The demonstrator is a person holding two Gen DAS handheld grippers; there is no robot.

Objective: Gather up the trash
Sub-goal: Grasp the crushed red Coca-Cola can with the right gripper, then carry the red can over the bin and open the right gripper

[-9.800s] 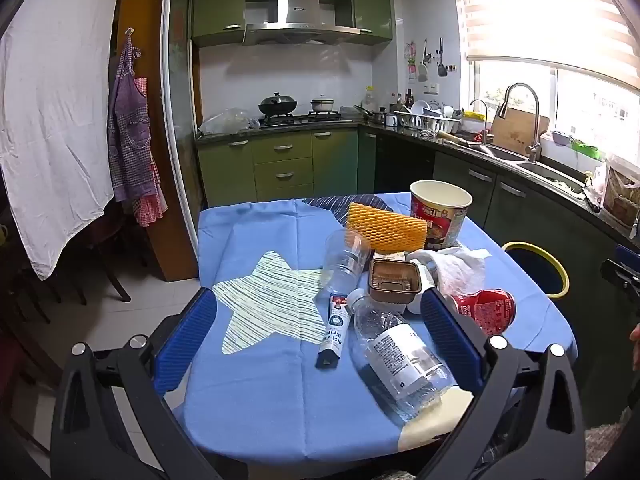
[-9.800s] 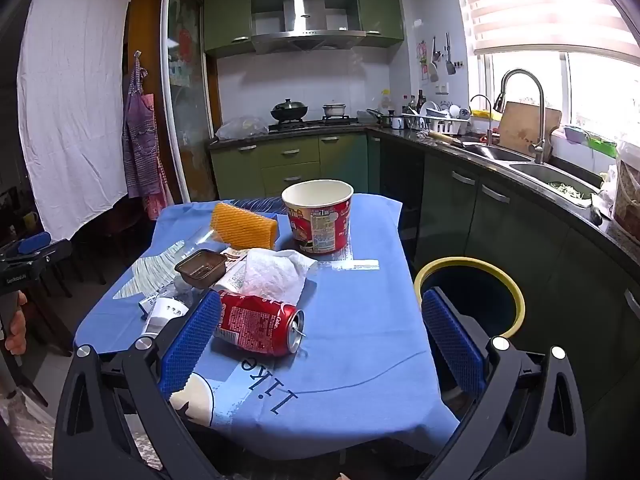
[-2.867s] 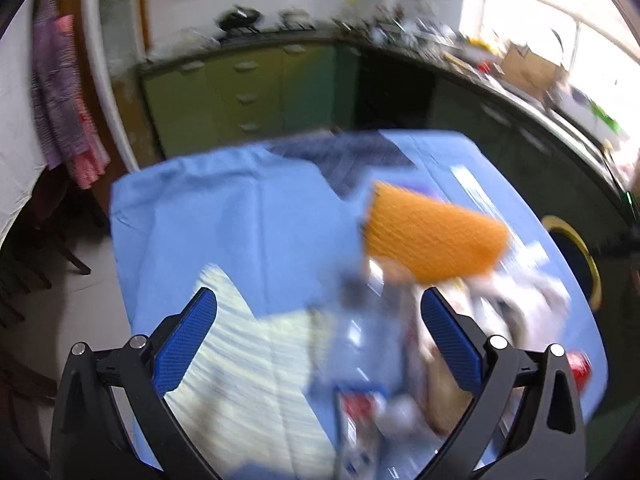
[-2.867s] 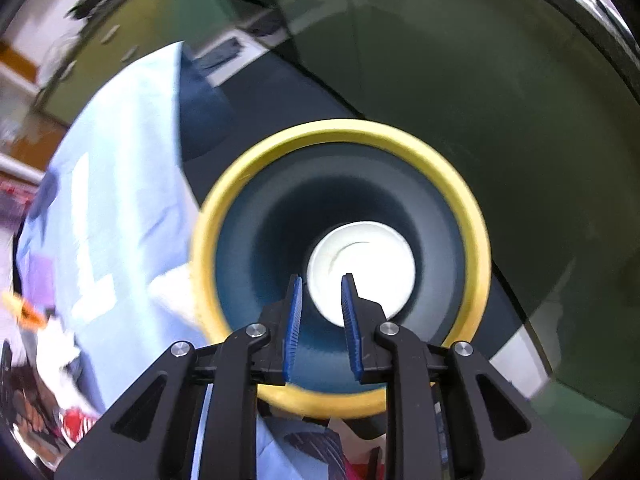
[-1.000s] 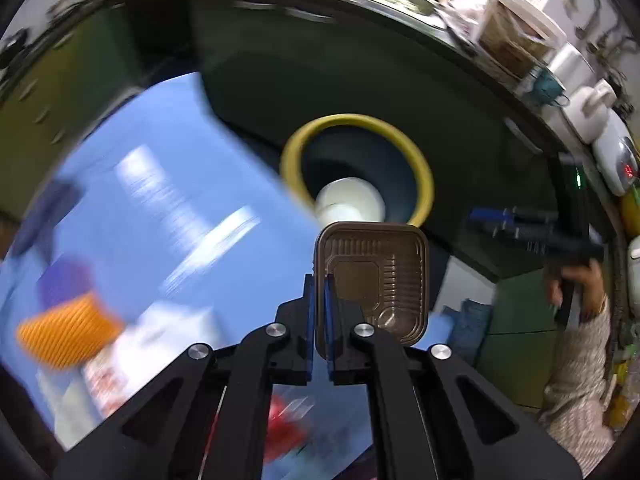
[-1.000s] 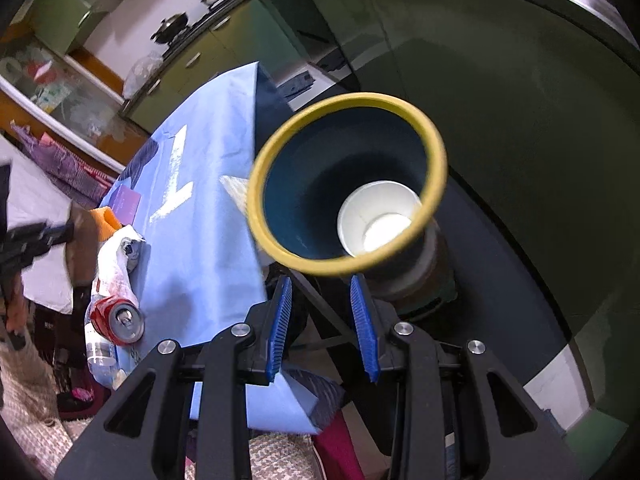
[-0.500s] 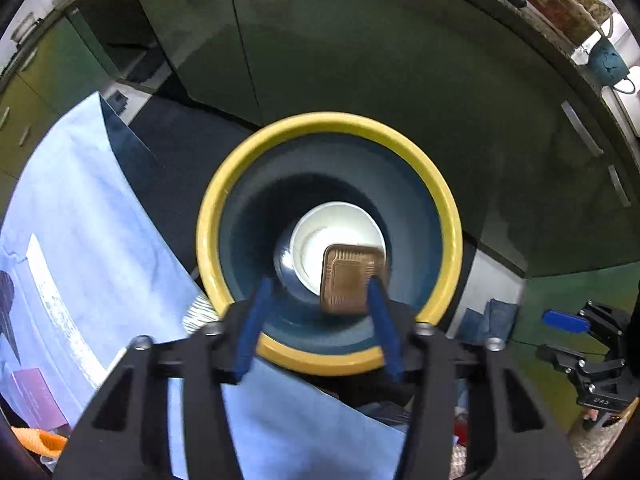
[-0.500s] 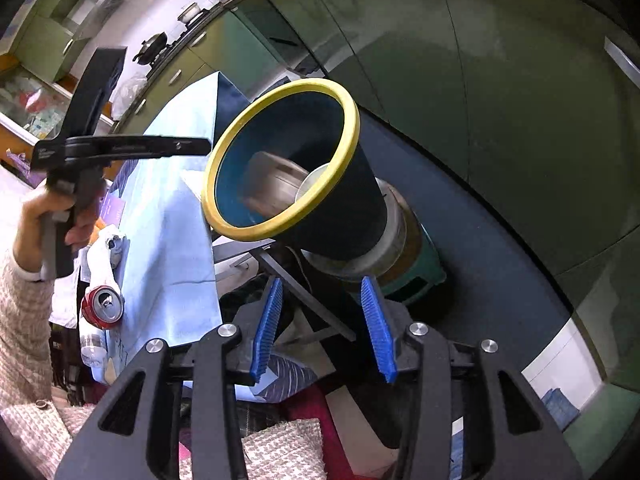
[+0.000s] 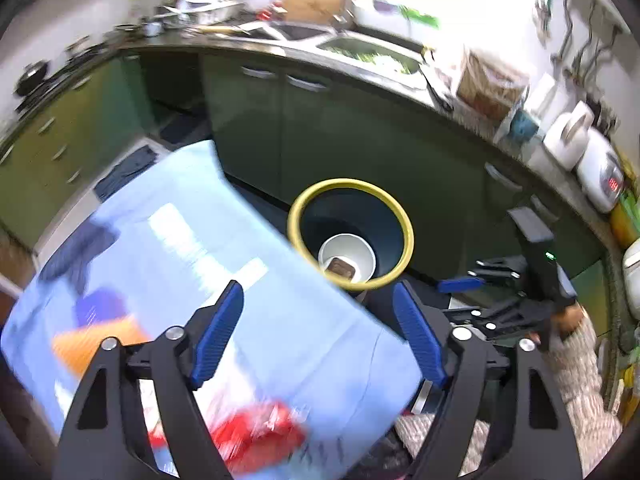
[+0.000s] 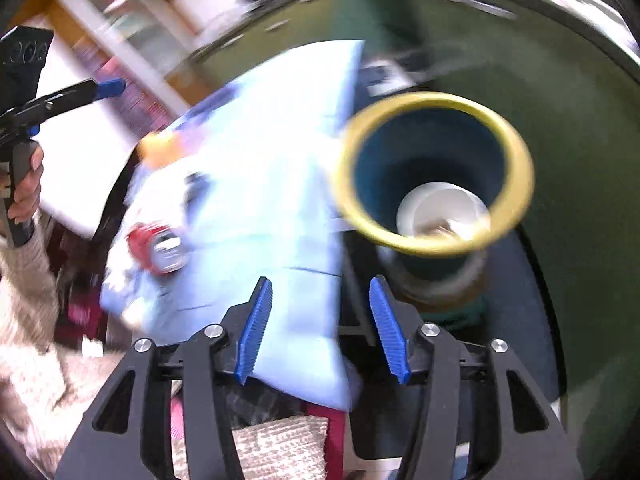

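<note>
The dark bin with a yellow rim (image 9: 304,196) (image 10: 516,148) stands on the floor beside the table. Inside it lies the white paper cup (image 9: 362,246) (image 10: 430,200) with the brown plastic tray (image 9: 340,267) on it. My left gripper (image 9: 320,330) is open and empty above the table's corner, pulled back from the bin. My right gripper (image 10: 322,320) is open and empty over the table's edge, left of the bin. The red can (image 10: 154,246) (image 9: 256,436) and the orange foam net (image 10: 160,148) (image 9: 92,342) lie on the blue tablecloth (image 10: 272,140) (image 9: 240,320).
Green kitchen cabinets (image 9: 340,128) and a cluttered counter with a sink (image 9: 360,50) run behind the bin. White appliances (image 9: 576,140) stand at the right. The other hand-held gripper shows in each view (image 9: 532,280) (image 10: 44,100). Both views are motion-blurred.
The brown tray left my left gripper and dropped into the bin onto the white cup. My left gripper opened wide and pulled back up. My right gripper opened and swung toward the table.
</note>
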